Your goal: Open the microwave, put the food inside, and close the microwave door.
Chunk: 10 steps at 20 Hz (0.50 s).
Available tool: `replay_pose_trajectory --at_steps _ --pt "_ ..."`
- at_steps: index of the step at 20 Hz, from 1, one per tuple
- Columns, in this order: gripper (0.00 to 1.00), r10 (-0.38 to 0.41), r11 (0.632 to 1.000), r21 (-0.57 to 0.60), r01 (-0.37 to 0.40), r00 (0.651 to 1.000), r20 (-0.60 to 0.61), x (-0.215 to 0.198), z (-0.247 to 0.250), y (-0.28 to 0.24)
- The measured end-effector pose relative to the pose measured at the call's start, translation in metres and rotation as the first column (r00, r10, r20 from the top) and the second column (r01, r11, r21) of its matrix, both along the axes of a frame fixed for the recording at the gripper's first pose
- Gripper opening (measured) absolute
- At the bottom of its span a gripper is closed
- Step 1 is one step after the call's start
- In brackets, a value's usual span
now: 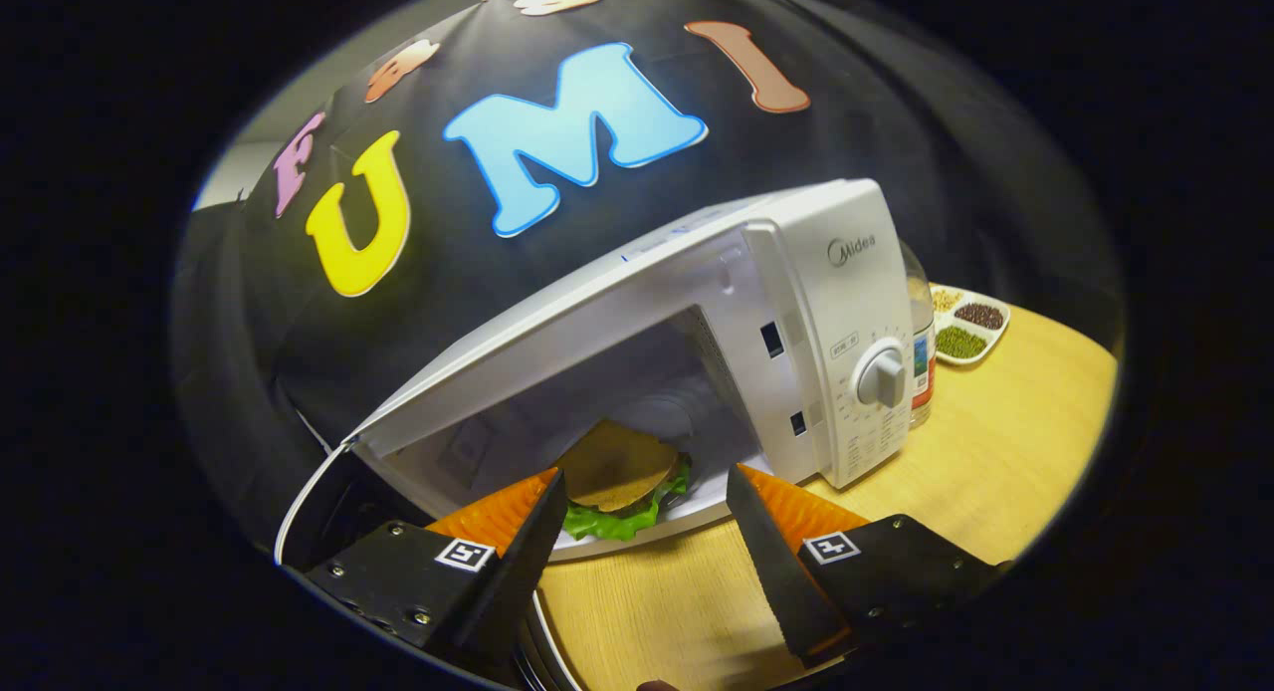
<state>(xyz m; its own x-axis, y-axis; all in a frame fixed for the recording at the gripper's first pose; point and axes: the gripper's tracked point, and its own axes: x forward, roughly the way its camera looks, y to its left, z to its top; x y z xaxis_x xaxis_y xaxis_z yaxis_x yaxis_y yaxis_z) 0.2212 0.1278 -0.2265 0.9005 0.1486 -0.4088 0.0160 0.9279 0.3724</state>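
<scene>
**Burger inside open microwave, gripper spread**

Microwave stands on the wooden table, its door swung wide to the left. Burger, bun over lettuce, lies just inside the cavity at the front lip. Gripper fingers are spread apart and hold nothing; the burger sits just ahead of them, in line with the gap. Dial on the control panel. Behind the microwave: a bottle and a divided dish of seeds.

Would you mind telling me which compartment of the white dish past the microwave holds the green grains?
The one nearest the open tongs: in the dish, green grains fill it, dark ones the middle, pale ones the far one.
</scene>
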Motion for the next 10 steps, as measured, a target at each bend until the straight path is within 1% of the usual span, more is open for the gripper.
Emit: replay_pose_trajectory --at_steps 2,4,6,8,10 --pt "0.97 0.051 0.998 -0.048 -0.049 0.998 0.041 -0.026 0.023 0.004" --pt "0.97 0.102 0.993 -0.072 -0.097 0.992 0.078 -0.052 0.046 0.014" --pt "0.97 0.136 0.988 -0.091 -0.126 0.984 0.115 -0.074 0.072 0.019" --pt "0.97 0.169 0.983 -0.102 -0.155 0.974 0.147 -0.096 0.094 0.030" --pt "0.97 0.219 0.972 -0.122 -0.200 0.960 0.174 -0.119 0.113 0.047"
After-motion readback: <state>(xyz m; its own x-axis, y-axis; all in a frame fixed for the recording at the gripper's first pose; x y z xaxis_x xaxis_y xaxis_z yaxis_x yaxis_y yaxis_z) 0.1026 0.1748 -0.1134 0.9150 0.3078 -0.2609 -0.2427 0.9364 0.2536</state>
